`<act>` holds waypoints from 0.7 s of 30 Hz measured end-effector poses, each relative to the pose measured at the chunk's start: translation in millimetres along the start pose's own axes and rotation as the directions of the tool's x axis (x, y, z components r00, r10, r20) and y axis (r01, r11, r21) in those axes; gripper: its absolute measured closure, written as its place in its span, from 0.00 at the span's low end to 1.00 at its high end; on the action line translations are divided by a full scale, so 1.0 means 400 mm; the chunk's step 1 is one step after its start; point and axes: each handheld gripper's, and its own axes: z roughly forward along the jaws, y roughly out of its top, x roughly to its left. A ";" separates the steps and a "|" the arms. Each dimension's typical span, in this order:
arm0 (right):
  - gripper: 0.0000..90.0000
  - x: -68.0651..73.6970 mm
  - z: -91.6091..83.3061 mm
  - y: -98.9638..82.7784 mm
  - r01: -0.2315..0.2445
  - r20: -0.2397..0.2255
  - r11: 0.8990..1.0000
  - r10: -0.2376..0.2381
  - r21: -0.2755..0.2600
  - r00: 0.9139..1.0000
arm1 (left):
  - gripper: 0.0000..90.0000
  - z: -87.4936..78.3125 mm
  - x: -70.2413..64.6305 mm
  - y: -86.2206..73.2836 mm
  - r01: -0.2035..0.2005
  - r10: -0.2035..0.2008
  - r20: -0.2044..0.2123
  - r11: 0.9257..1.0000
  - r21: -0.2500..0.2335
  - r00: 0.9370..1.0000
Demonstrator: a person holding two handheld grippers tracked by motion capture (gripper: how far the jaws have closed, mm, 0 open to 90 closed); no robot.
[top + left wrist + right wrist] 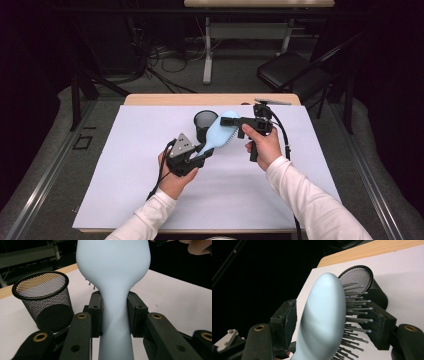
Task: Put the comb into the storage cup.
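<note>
A light blue hairbrush (220, 132) hangs tilted above the white mat, head up and to the right. My left gripper (202, 150) is shut on its narrow handle (113, 322), a pad pressing each side. My right gripper (230, 121) comes in from the right and straddles the brush head (322, 315). One pad sits by the smooth back and the other faces the grey bristles (357, 307). The bristles stand straight, their tips just short of that pad. A black mesh cup (204, 122) stands upright right behind the brush.
A white mat (125, 175) covers most of the wooden table (150, 99). The mesh cup (42, 300) is close to the left of my left gripper's jaws. Behind the table stand a dark chair (290, 70), a desk frame and floor cables.
</note>
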 end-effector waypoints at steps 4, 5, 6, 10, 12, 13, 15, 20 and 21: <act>0.37 -0.003 0.004 -0.001 -0.018 -0.005 1.000 0.018 0.012 1.000 | 0.77 0.002 -0.001 -0.001 0.001 -0.001 0.002 1.000 0.001 1.000; 0.38 -0.002 0.004 -0.001 -0.020 -0.003 1.000 0.020 0.011 1.000 | 0.77 0.002 -0.002 -0.001 0.003 -0.003 0.002 1.000 0.001 1.000; 0.39 -0.002 0.005 -0.002 -0.020 -0.006 1.000 0.020 0.008 1.000 | 0.77 0.002 -0.001 -0.001 0.002 -0.002 0.002 1.000 0.000 1.000; 0.41 -0.003 0.006 -0.002 -0.023 -0.010 1.000 0.023 0.009 1.000 | 0.77 0.000 0.000 0.000 0.003 -0.003 0.003 1.000 0.000 1.000; 0.42 -0.002 0.005 -0.002 -0.024 -0.010 1.000 0.024 0.004 1.000 | 0.77 0.000 0.000 0.000 0.002 -0.002 0.004 1.000 -0.002 1.000; 0.42 -0.003 0.004 -0.002 -0.027 -0.009 1.000 0.027 0.004 1.000 | 0.77 0.000 0.000 0.000 0.002 -0.002 0.004 1.000 -0.001 1.000; 0.43 -0.004 0.003 -0.002 -0.029 -0.008 1.000 0.029 0.001 1.000 | 0.77 0.001 -0.001 0.000 0.002 -0.002 0.005 1.000 -0.002 1.000; 0.45 -0.009 0.001 0.000 -0.060 -0.023 0.998 0.060 -0.007 0.998 | 0.77 0.001 0.000 0.000 0.003 -0.003 0.007 1.000 0.000 1.000; 0.45 -0.010 0.001 -0.001 -0.060 -0.022 0.998 0.060 -0.009 0.998 | 0.77 0.001 -0.001 -0.001 0.002 -0.002 0.005 1.000 -0.001 1.000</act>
